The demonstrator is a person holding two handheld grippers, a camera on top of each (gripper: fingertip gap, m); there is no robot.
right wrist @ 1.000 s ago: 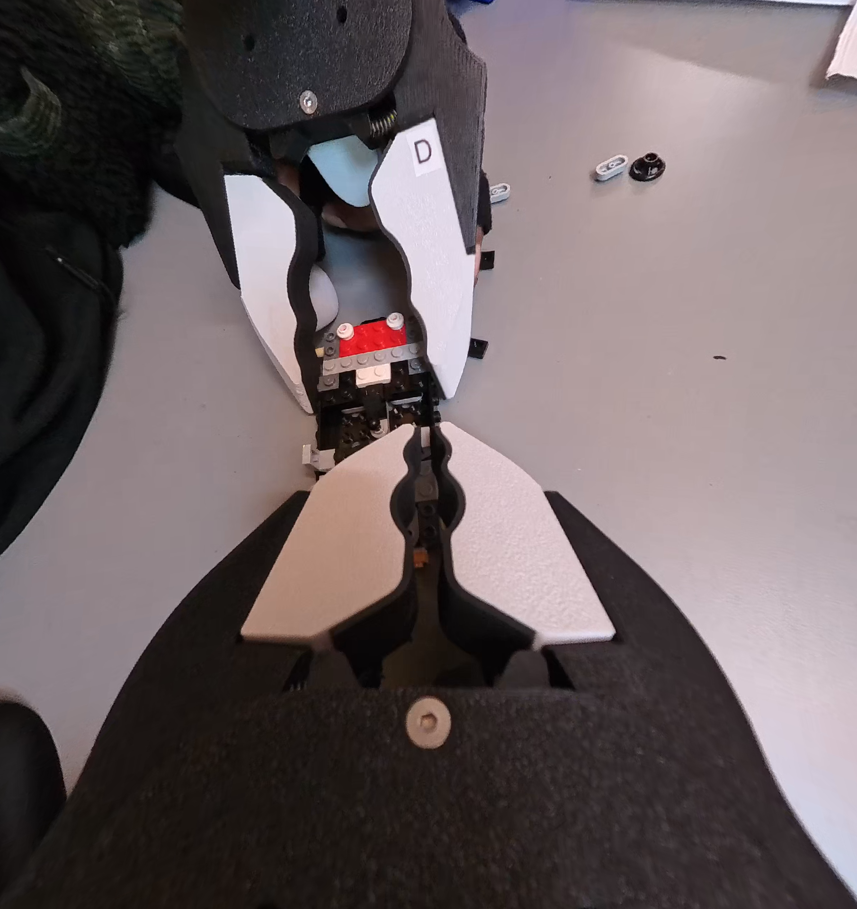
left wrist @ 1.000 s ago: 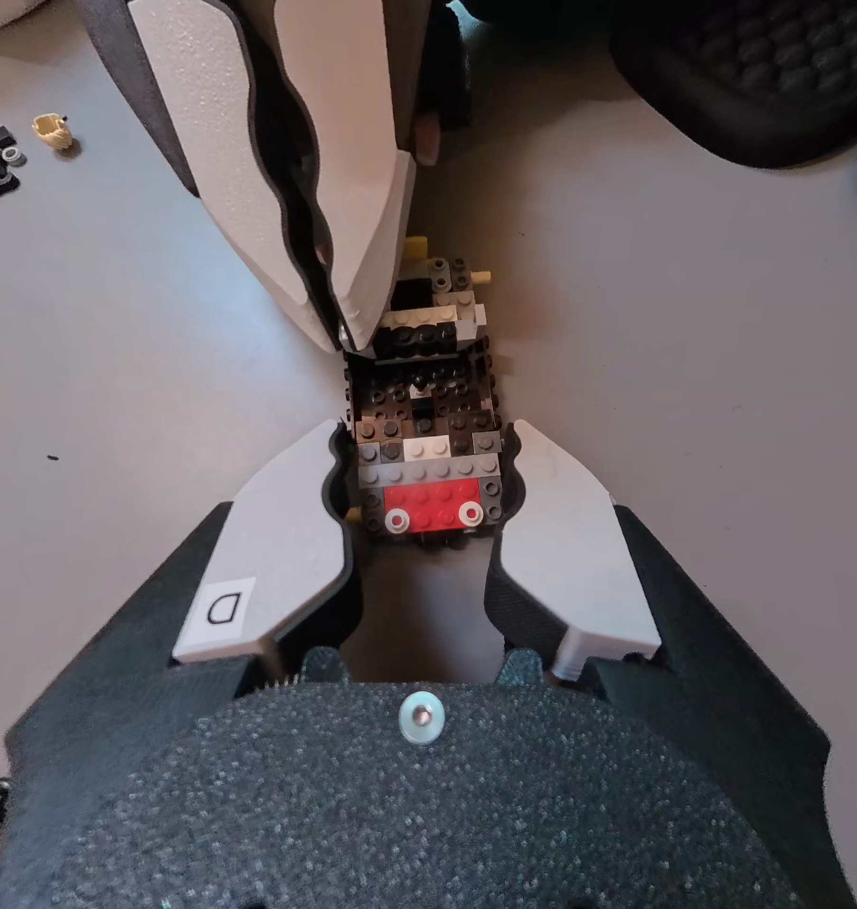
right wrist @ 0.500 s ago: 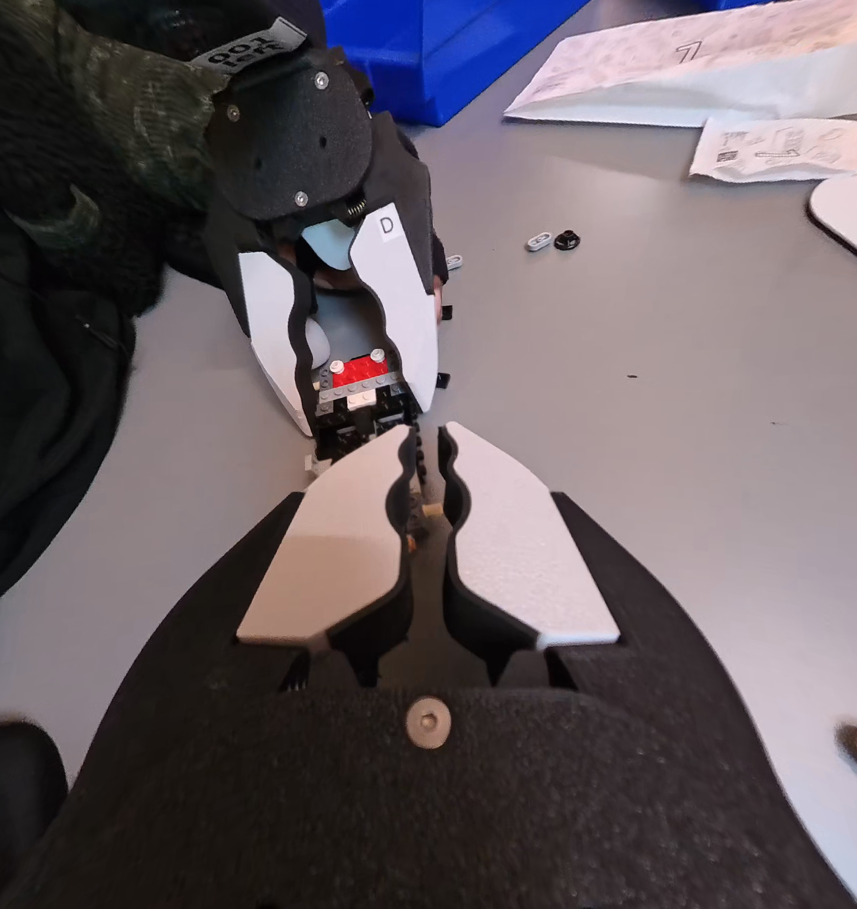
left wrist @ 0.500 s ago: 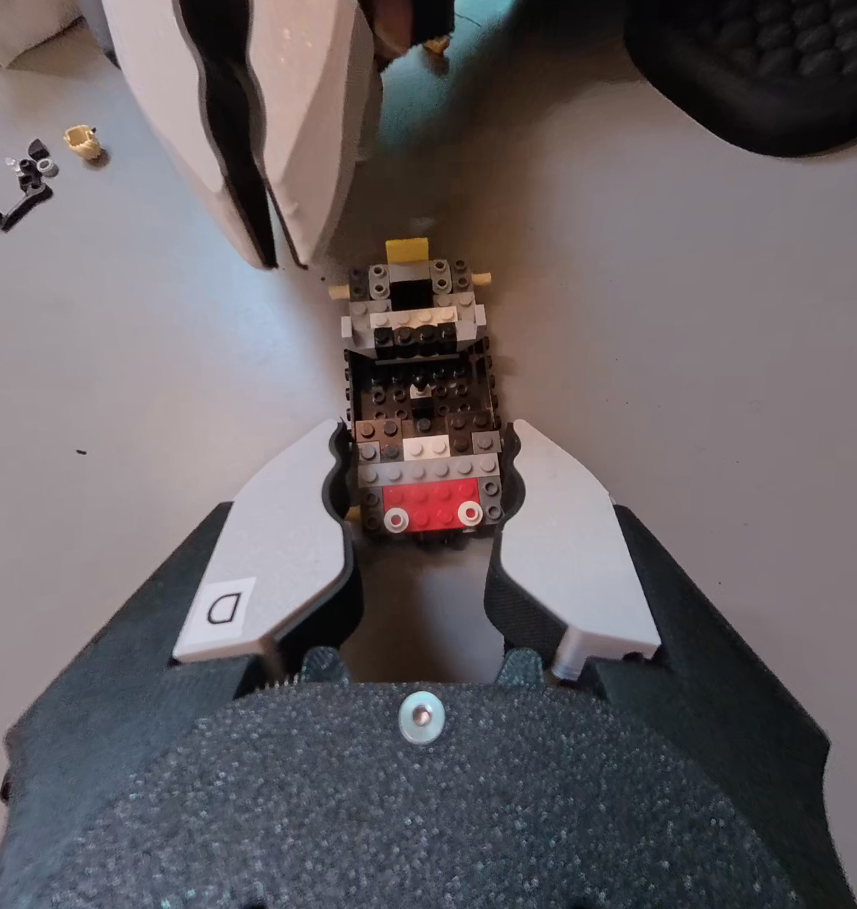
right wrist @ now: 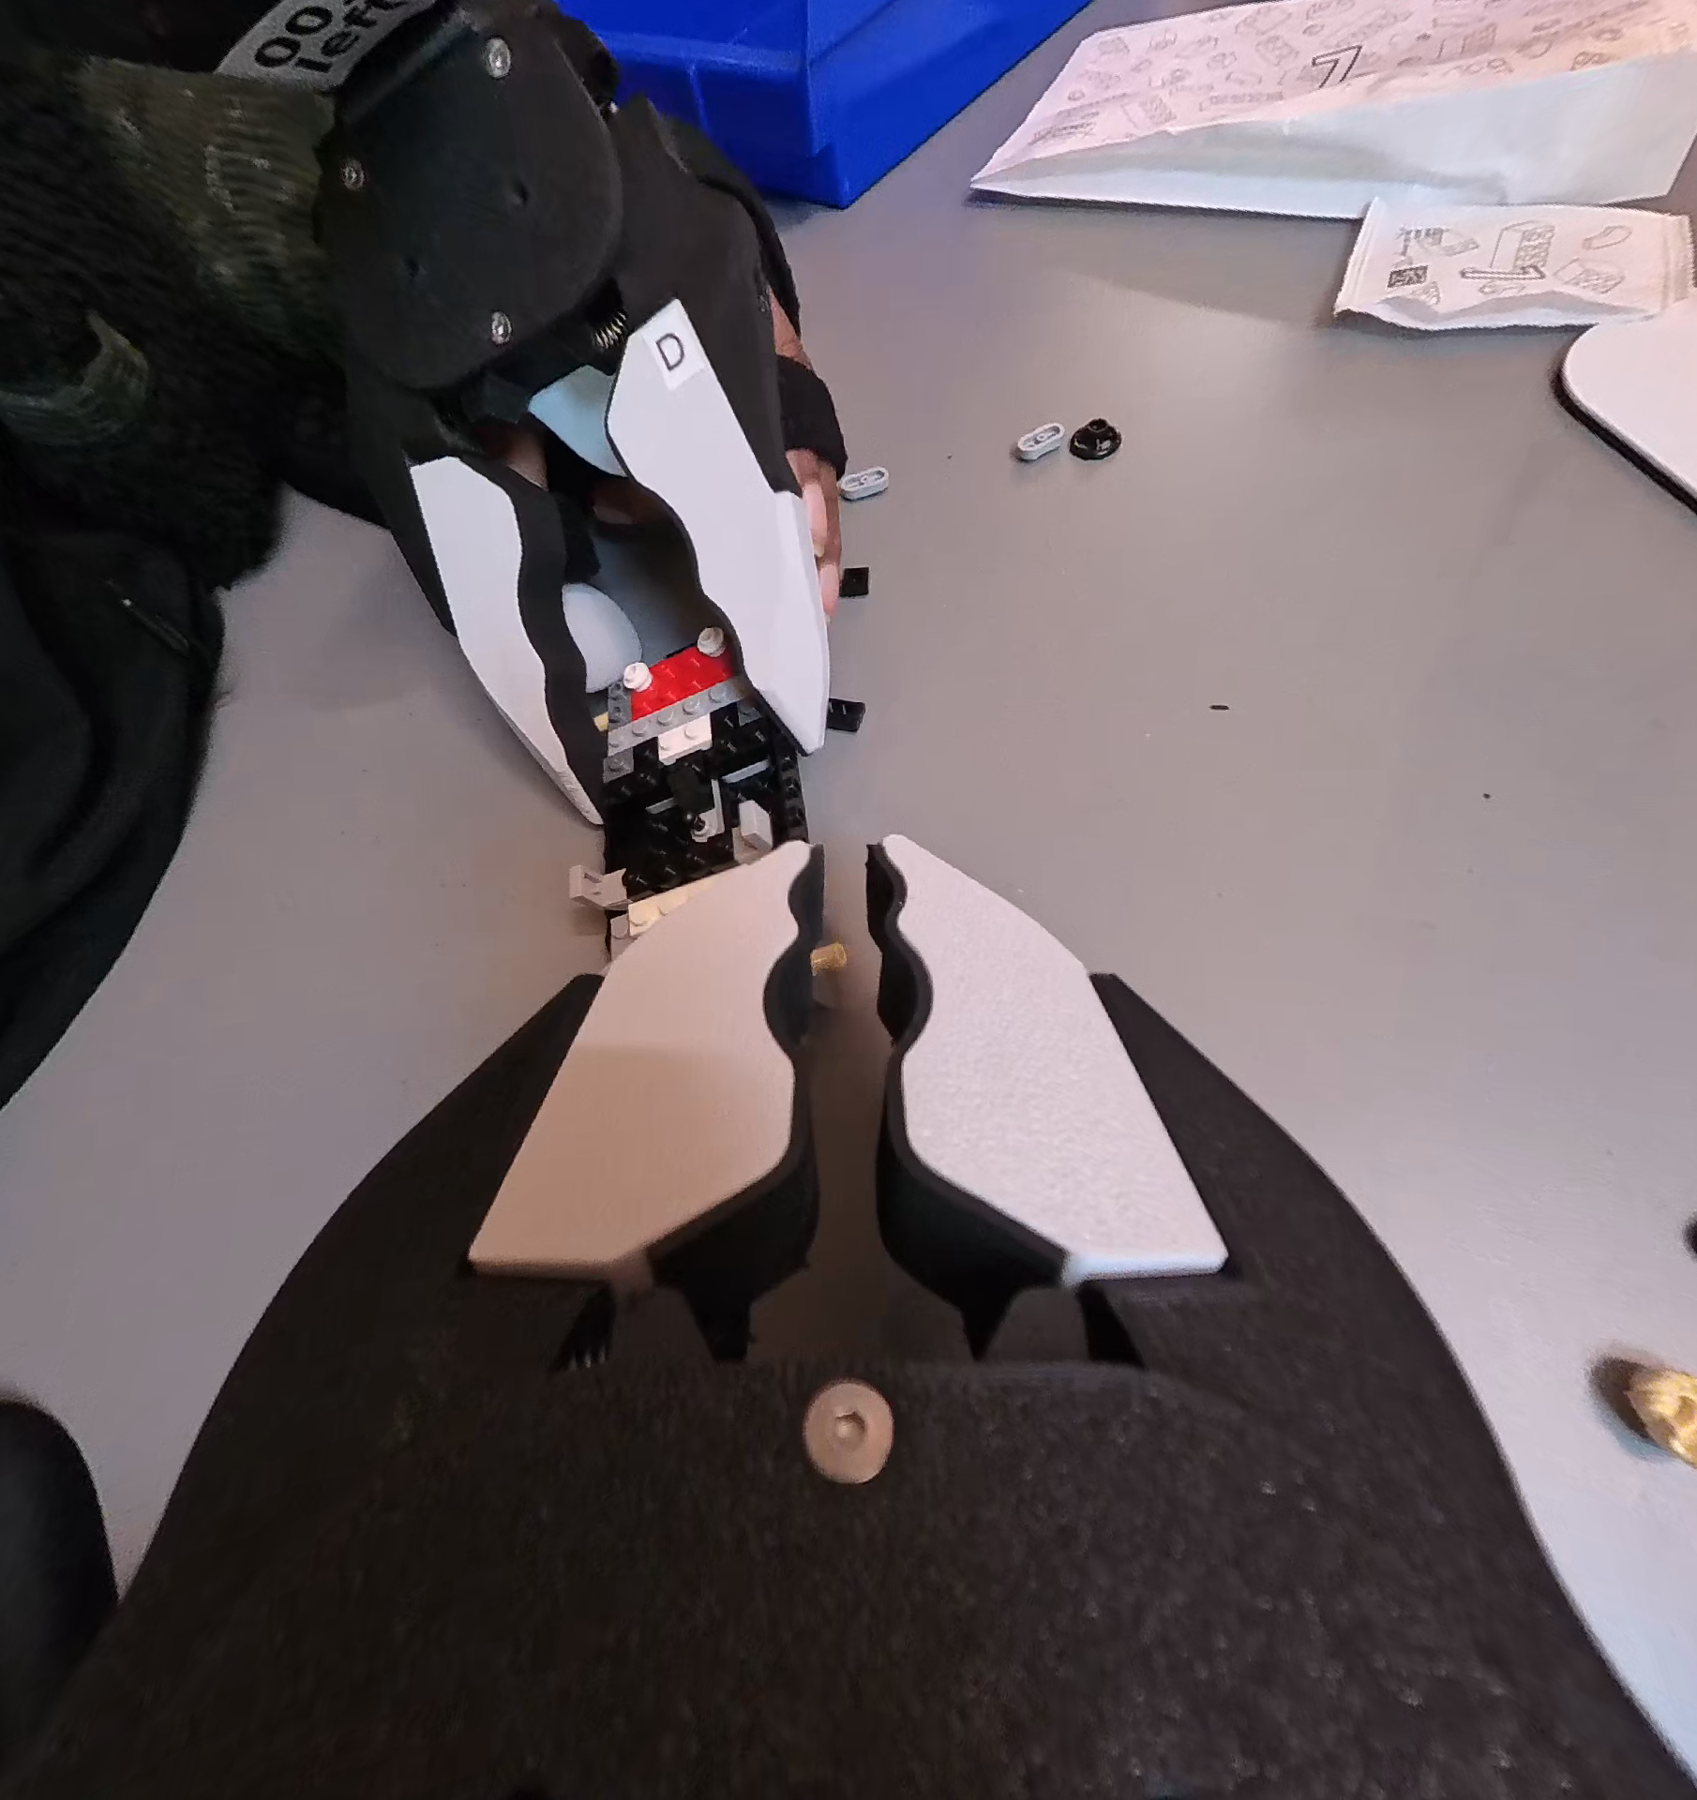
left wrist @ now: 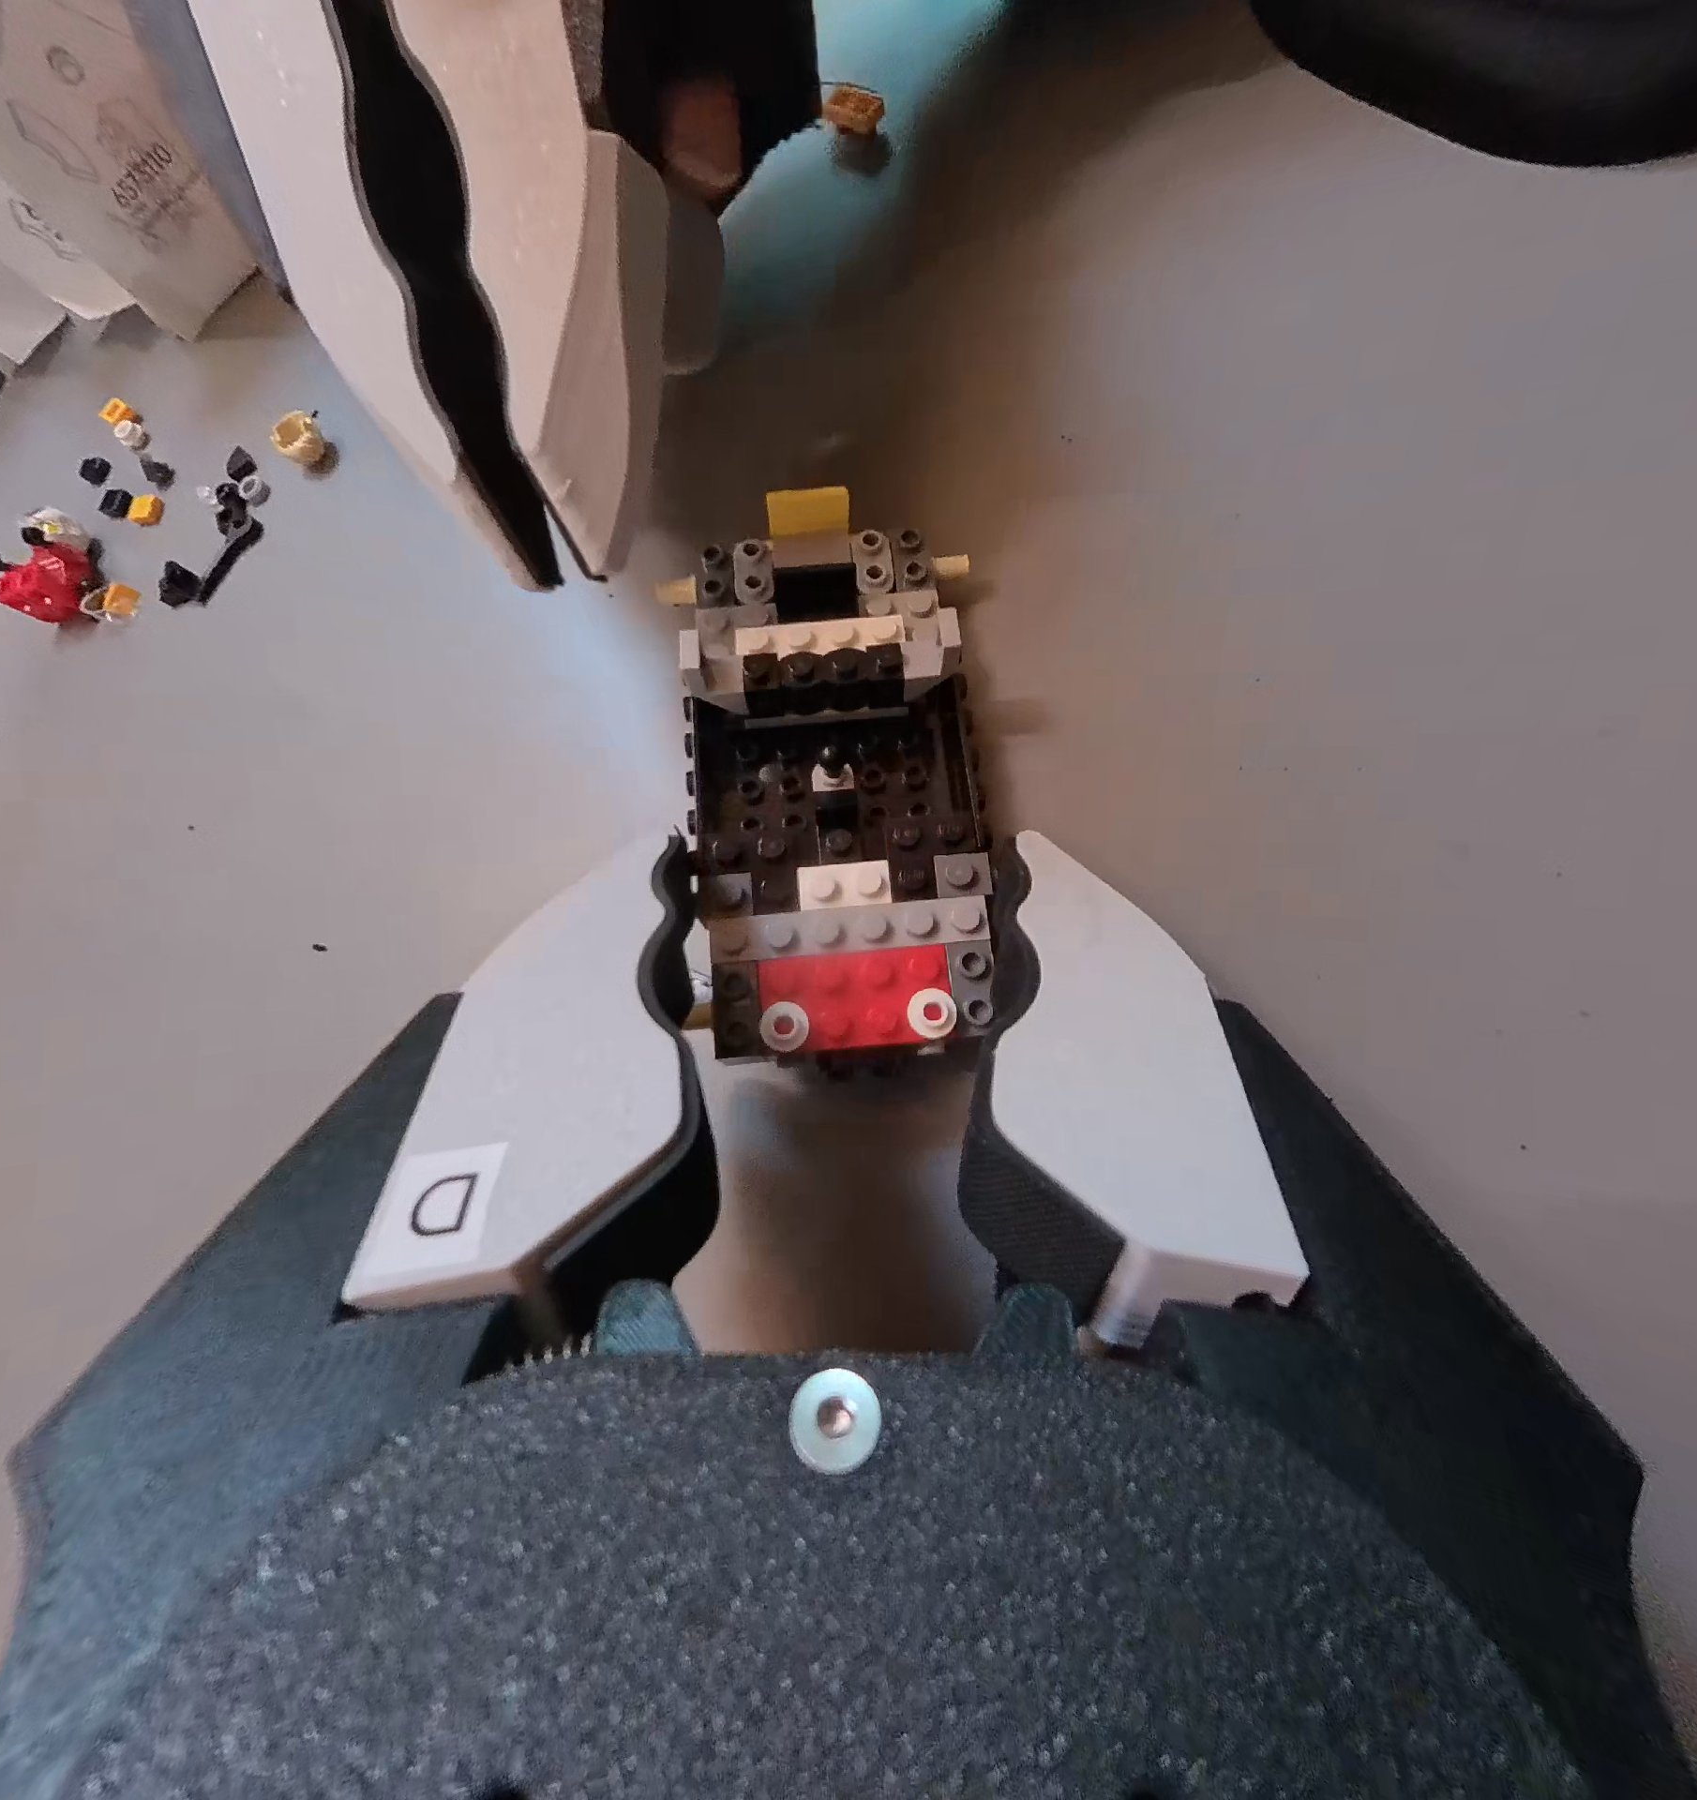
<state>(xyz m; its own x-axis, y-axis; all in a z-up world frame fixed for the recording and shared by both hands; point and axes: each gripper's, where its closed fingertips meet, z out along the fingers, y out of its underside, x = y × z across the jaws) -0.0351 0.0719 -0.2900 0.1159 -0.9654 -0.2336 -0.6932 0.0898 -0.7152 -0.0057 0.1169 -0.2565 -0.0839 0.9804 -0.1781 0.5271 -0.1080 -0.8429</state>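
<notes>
The left gripper clamps the red end of the brick model, both pads pressed against its sides, on the grey table. The right gripper hangs released above the model's far end, jaws slightly parted with nothing between them. Loose bricks lie well apart on the left.

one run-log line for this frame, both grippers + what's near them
left gripper: shut on brick car, on table | right gripper: open, empty, above car's far end | loose small parts nearby
</notes>
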